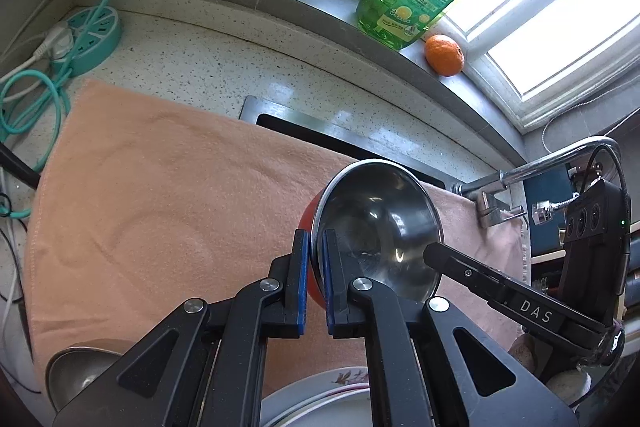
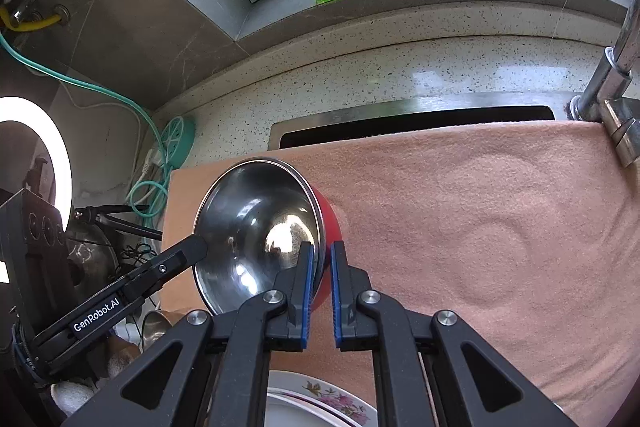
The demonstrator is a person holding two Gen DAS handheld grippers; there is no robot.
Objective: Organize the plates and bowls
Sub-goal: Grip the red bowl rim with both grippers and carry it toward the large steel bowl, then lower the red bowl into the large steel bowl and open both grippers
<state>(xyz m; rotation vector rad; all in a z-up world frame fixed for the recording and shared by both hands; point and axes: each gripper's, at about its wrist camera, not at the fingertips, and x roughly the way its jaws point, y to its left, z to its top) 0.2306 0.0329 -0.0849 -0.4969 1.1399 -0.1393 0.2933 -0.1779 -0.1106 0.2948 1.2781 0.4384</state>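
- Red-walled on the outside and polished steel inside, the round bowl (image 1: 380,227) hangs tilted above the peach-pink towel (image 1: 160,207) spread across the counter and sink, touching nothing but the 2 tools.
- Left gripper (image 1: 316,247) pinches the rim on 1 side, blue pads (image 1: 304,267) pressed onto the thin wall; right gripper (image 2: 322,263) pinches the opposite side the same way (each shows in the other's view as a black finger at the far edge).
- Slick steel under narrow pads is my main worry: if either pinch slackens, I'd judge the bowl would swing on the other grip and drop.
- Should the 2 hands drift apart or twist unevenly, the rim could slide out of 1 pair of pads.
- Below, near the person, lies a white plate with a floral rim (image 2: 320,399), and a second steel bowl (image 1: 80,375) sits at the towel's corner; a falling bowl might land on the plate and chip it.
- Steel tap (image 2: 612,83) stands at the towel's far right edge, so a wide swing that way risks a knock.
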